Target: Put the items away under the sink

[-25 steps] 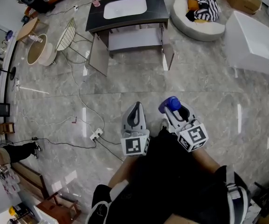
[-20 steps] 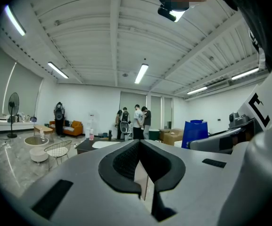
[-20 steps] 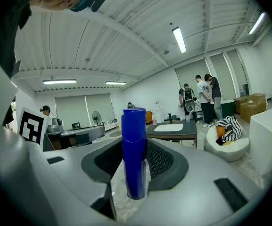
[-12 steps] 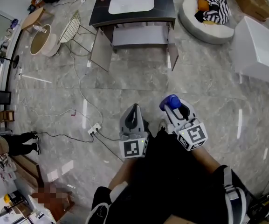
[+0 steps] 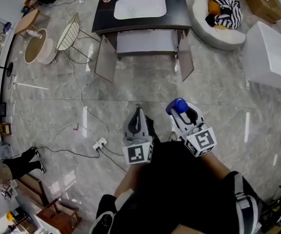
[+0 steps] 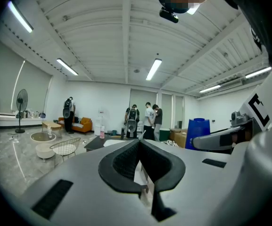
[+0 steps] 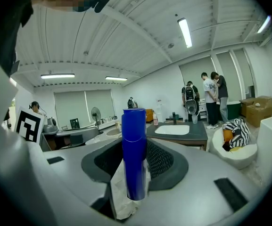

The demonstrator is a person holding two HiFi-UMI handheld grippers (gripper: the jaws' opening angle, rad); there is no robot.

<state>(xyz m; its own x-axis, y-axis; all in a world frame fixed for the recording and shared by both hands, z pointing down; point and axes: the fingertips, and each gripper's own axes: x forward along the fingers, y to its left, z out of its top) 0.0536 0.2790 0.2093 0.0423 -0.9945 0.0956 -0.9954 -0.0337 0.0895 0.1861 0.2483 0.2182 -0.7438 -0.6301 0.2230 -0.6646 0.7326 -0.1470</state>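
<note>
- The blue bottle (image 7: 135, 154) is standing upright between the right gripper's (image 5: 185, 114) jaws. They're squeezing it from both sides, with the cap poking up past the tips.
- The left gripper (image 5: 139, 113) is hanging at the bottle's 9 o'clock, tips pinched together and carrying nothing.
- The sink cabinet (image 5: 172, 9) is sitting well off at 12 o'clock in the head view, with both doors hanging open.

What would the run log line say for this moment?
left gripper: shut, nothing held | right gripper: shut on blue bottle | sink cabinet: doors open, ahead | task: bottle not yet stowed
</note>
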